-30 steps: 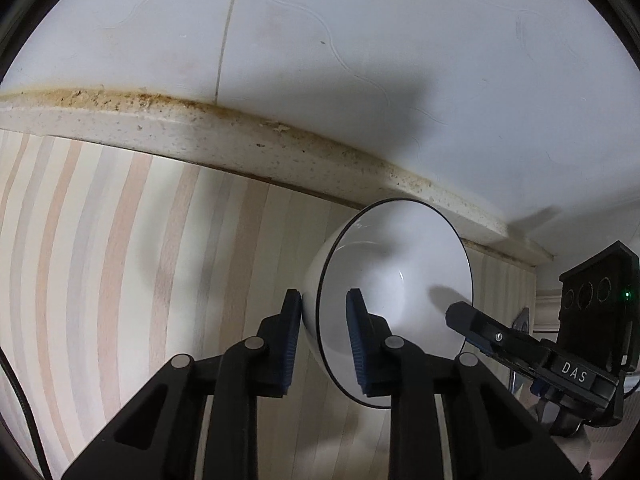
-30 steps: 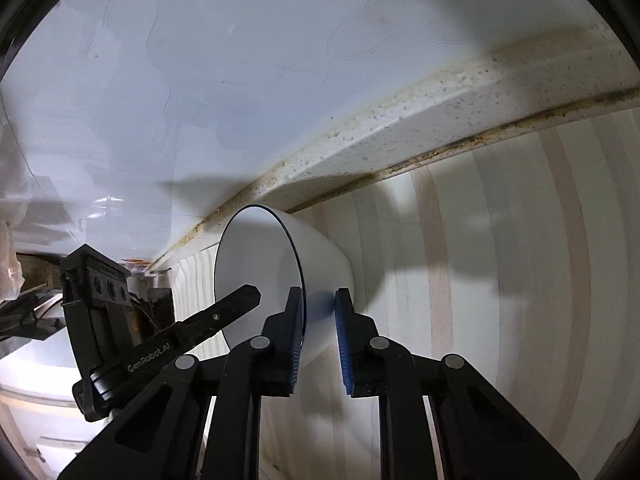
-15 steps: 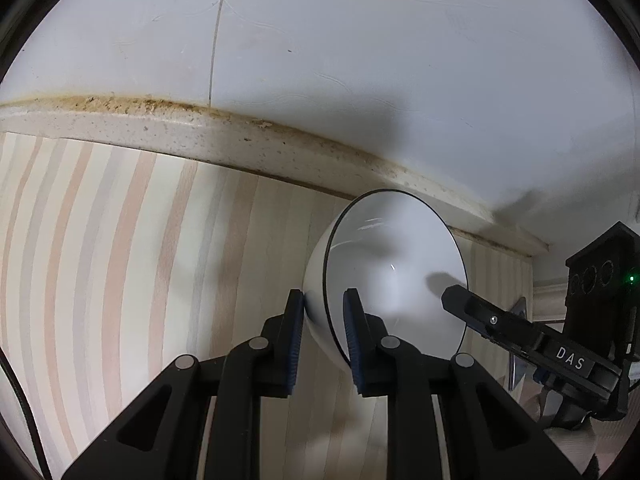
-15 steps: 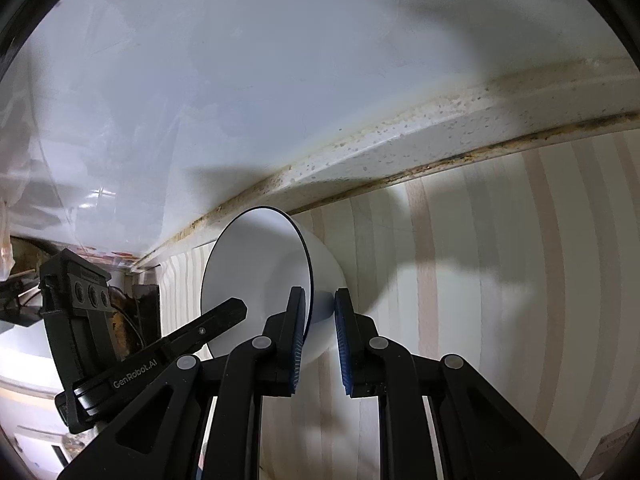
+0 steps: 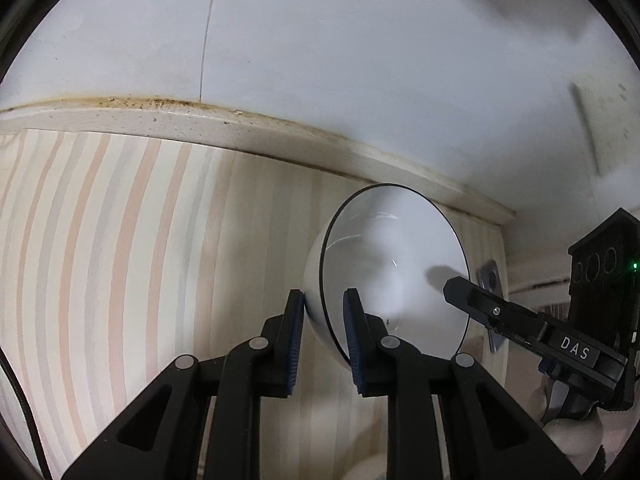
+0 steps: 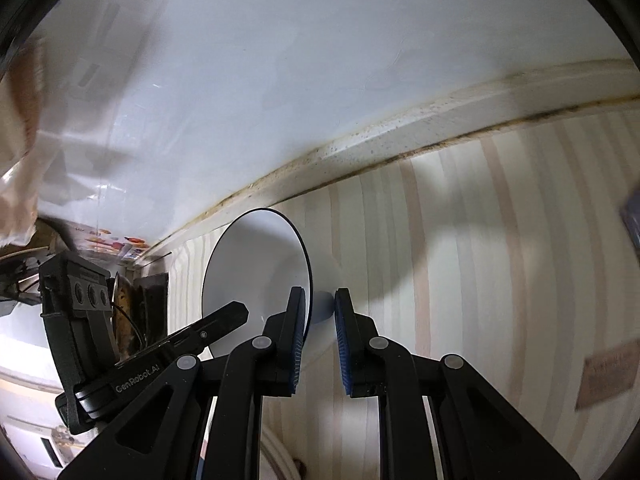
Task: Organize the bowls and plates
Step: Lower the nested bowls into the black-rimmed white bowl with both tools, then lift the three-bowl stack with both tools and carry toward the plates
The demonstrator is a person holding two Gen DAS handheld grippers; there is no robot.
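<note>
A white bowl [image 5: 394, 268] with a thin dark rim hangs tilted on its side above the striped counter, gripped from two sides. My left gripper [image 5: 322, 314] is shut on the rim's near left part, one pad inside and one outside. In the right wrist view the same bowl [image 6: 256, 272] shows its hollow, and my right gripper [image 6: 320, 314] is shut on its right rim. Each view also catches a finger of the other gripper: the right one's finger [image 5: 480, 308] and the left one's finger [image 6: 224, 316] reach over the bowl's mouth.
The striped counter [image 5: 120, 260] runs back to a stained ledge [image 5: 240, 128] under a white tiled wall [image 5: 360, 60]. A plastic bag [image 6: 20, 152] and kitchen clutter [image 6: 124, 300] lie left in the right wrist view. A brown card [image 6: 608, 372] lies right. A gloved hand [image 5: 572, 432] holds the right gripper.
Both grippers have risen together with the bowl clamped between them, so the counter and ledge look farther off. The left pads closed a little tighter on the rim.
</note>
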